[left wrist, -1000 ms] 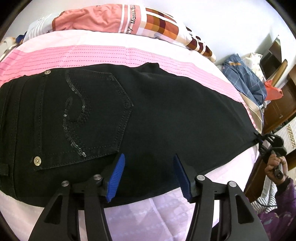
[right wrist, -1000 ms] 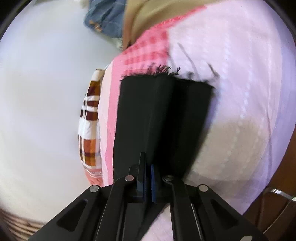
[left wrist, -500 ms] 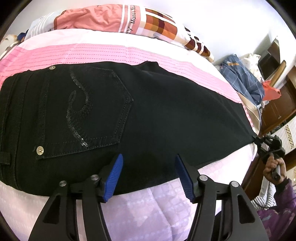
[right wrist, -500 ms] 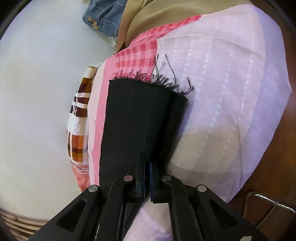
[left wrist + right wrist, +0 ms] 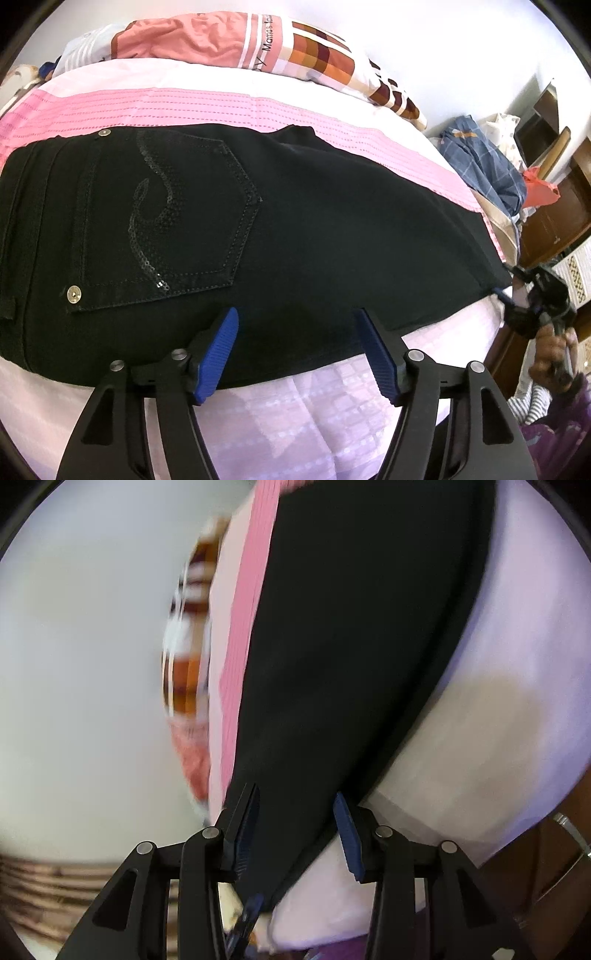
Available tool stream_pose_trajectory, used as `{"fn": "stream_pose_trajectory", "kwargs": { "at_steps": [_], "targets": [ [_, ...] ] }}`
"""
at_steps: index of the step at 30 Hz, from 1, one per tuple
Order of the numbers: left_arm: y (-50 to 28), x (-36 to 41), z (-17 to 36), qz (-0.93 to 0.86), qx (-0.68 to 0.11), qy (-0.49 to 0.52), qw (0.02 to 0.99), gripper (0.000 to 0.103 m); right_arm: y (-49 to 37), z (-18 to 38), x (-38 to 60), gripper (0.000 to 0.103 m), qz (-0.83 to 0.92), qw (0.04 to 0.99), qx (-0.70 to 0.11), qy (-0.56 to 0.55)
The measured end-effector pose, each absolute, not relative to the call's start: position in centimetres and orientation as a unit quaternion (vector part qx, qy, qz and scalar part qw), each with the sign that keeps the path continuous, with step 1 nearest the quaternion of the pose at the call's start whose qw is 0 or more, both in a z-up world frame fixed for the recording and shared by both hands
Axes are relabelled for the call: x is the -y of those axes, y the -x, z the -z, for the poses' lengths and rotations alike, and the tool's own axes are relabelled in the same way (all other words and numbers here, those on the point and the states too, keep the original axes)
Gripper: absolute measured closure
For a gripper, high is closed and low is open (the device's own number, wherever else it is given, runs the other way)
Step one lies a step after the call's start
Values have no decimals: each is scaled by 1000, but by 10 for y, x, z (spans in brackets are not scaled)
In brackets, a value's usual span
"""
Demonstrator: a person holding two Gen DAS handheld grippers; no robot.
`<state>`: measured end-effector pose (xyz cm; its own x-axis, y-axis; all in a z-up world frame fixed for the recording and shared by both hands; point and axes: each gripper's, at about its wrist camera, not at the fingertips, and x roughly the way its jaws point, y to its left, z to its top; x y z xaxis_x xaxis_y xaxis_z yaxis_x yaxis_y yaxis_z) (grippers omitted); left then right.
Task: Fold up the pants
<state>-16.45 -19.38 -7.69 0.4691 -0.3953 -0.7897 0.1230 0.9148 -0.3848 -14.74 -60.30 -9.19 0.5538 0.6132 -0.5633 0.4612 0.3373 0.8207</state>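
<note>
Lying flat across the pink-and-lilac bedspread (image 5: 280,413), the black pants (image 5: 332,229) are seen folded lengthwise, back pocket (image 5: 166,210) up. The left gripper (image 5: 295,350) is held spread wide above the near edge, nothing between its blue pads. The right gripper (image 5: 295,830) is parted too, the hem end lying between its fingers, unpinched.

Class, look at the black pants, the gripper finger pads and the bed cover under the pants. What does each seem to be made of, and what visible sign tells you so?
Black pants: likely matte stretch denim; topstitched pocket, metal rivets, sequin swirl.
Finger pads: blue, probably rubber or soft plastic; fine ribbing, dull sheen.
Bed cover: seemingly quilted woven cotton or a blend; rows of stitching, soft matte puckers.
</note>
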Motion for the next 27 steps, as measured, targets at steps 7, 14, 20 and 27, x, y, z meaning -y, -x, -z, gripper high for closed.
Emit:
{"fn": "stream_pose_trajectory", "kwargs": {
  "at_steps": [7,14,20,27],
  "targets": [
    [168,188,78,159,-486,157,845,35,141,119,514,63,-119,647,-509,-554],
    [169,185,79,164,-483,163,845,35,142,118,481,98,-123,676,-556,-468],
    [172,182,80,168,-478,168,846,35,147,125,479,100,-119,679,-568,-450],
    [198,142,43,134,-455,183,861,35,152,107,471,63,-155,636,-585,-479]
  ]
}}
